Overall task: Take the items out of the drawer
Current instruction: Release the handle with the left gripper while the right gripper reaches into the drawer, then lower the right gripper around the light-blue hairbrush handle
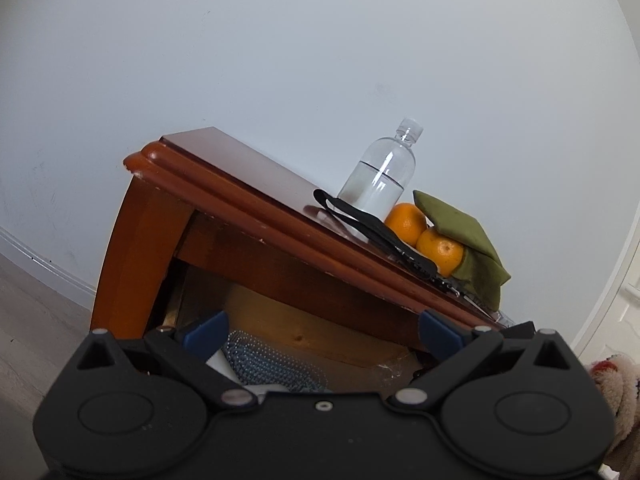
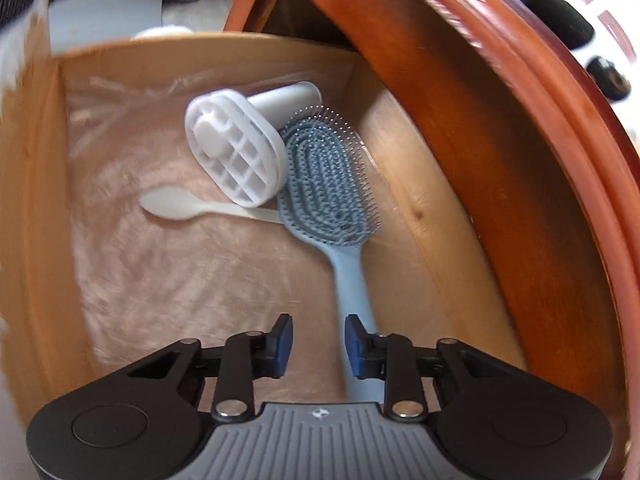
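The open wooden drawer (image 2: 40,208) holds a light blue hairbrush (image 2: 332,184), a white oval plastic brush-like item (image 2: 236,152) leaning on it, and a white plastic spoon (image 2: 176,204). My right gripper (image 2: 318,344) hovers over the drawer, jaws partly open and empty, with the hairbrush handle (image 2: 354,280) running just inside the right finger. My left gripper (image 1: 320,328) is wide open and empty at the drawer front; the hairbrush bristles (image 1: 264,364) and a white item show between its fingers.
The red-brown nightstand top (image 1: 240,176) carries a clear water bottle (image 1: 384,176), two oranges (image 1: 424,236), a green cloth (image 1: 468,240) and a black strap (image 1: 368,228). White wall behind, grey floor (image 1: 28,312) at left. A plastic liner (image 2: 160,260) covers the drawer bottom.
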### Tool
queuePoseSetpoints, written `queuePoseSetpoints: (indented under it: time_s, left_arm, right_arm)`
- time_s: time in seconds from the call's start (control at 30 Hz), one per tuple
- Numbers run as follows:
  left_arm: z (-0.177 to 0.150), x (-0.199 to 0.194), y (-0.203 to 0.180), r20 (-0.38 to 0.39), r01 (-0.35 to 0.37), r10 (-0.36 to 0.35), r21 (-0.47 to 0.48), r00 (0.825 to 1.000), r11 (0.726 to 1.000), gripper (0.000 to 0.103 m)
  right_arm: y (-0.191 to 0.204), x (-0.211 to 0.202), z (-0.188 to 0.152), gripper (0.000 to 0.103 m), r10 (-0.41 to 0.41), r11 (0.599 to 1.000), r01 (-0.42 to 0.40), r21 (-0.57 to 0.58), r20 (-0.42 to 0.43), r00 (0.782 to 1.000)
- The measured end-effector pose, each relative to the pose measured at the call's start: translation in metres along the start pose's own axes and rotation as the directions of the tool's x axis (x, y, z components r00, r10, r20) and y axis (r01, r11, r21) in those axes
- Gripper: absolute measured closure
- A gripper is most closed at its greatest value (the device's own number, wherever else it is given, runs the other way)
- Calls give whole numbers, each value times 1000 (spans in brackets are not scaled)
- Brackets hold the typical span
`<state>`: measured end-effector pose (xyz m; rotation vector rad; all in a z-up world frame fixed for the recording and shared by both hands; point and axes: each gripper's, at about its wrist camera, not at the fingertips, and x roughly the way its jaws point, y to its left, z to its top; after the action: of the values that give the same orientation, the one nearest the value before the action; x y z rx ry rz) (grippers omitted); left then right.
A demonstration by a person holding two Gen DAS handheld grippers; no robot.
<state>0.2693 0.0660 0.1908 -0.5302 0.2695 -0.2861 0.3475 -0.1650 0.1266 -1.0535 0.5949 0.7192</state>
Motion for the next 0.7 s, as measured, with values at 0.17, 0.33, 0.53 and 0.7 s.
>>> queuePoseSetpoints:
  time_s: [0.17, 0.33, 0.53, 0.7]
  left_arm:
    - [0, 0, 1, 2, -21, 21, -20, 1000, 1000, 1]
    - [0, 0, 1, -3, -26, 26, -19, 1000, 999, 1]
    - [1, 0, 9, -6, 21, -22, -56, 1000, 998, 1]
    - [0, -2, 9, 1, 20, -20, -55, 1000, 998, 1]
  right_arm:
    - [2, 0, 2, 74, -81, 994, 83, -74, 28, 996]
    - [0, 2, 10, 74, -59, 996, 61, -69, 29, 998]
    - [-1, 3, 16, 74, -66, 995, 68, -76, 33, 997]
    - [-4, 3, 20, 74, -56, 996, 56, -67, 6, 998]
